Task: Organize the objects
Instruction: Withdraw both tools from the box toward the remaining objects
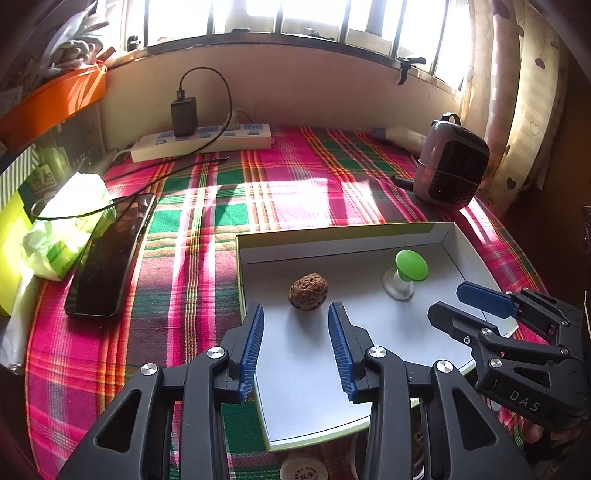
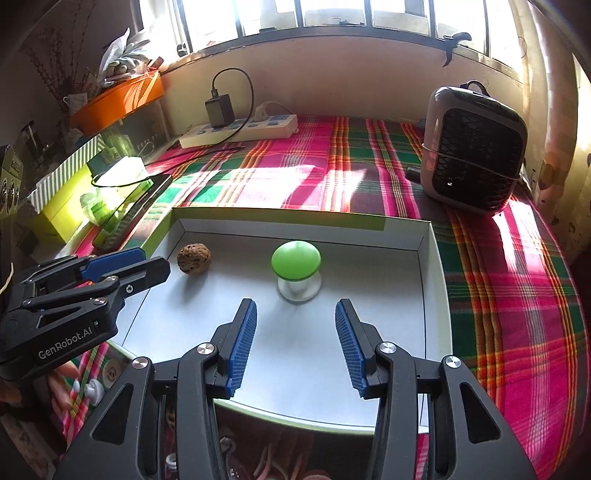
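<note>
Evidently both items already sat inside the shallow white box (image 1: 448, 236): the walnut (image 1: 308, 291) toward its left side and the green-topped knob (image 1: 410, 266) on its pale base toward the right, well apart from each other. The left gripper (image 1: 296, 345) hung just short of the walnut with its fingers (image 1: 253, 347) about half spread and nothing between them. The right gripper (image 2: 295, 345) hung likewise before the knob, its fingers (image 2: 242, 347) parted to a similar gap and holding nothing.

To my mind the step in hand was letting go and backing off. Doing it well would have meant drawing each gripper straight back and upward, keeping the fingers clear of the box's low walls so the light cardboard did not shift, and not brushing the walnut, which would probably roll.

The surface wore a bright pink, green and orange plaid cloth (image 2: 332, 170). On it lay a dark phone (image 1: 110, 258), a white power strip (image 1: 201, 142) with a black charger, and a small grey heater (image 2: 474, 147). Strong sun came through the barred window (image 2: 332, 14) behind, beside a curtain (image 1: 517, 110).
</note>
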`<state>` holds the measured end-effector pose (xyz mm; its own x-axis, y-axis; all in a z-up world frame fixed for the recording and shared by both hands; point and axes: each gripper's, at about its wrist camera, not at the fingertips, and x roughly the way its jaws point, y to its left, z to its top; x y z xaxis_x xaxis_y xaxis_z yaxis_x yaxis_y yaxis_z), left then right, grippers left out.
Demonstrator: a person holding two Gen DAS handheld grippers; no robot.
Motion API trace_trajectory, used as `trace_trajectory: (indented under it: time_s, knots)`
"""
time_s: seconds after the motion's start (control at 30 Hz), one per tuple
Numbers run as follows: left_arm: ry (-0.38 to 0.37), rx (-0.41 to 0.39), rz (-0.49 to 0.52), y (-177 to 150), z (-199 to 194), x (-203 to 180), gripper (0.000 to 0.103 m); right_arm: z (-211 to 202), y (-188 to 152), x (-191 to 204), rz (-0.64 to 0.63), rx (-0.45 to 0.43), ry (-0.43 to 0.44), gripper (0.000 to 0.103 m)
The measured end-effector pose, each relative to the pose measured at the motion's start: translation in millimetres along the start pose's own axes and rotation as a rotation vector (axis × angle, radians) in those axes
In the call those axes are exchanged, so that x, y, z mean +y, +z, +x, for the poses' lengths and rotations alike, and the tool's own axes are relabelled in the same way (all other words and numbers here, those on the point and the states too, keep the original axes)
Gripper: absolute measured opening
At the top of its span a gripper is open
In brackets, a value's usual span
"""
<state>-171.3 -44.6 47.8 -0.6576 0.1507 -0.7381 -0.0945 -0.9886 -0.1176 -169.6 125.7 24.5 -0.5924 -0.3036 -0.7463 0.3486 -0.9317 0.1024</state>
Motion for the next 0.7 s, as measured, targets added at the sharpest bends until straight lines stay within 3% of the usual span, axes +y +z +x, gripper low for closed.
trace_trajectory:
  time_s: [0.43,0.7]
  knots:
    - [-0.014,-0.068,-0.032,-26,-45,14,0.035,-44,-29,0,0.017,-0.065,-0.015,0.046]
    - [-0.023,-0.063,-0.046,-49,-56,22,0.035,-56,-47,-2,0.034,-0.073,-0.028,0.046]
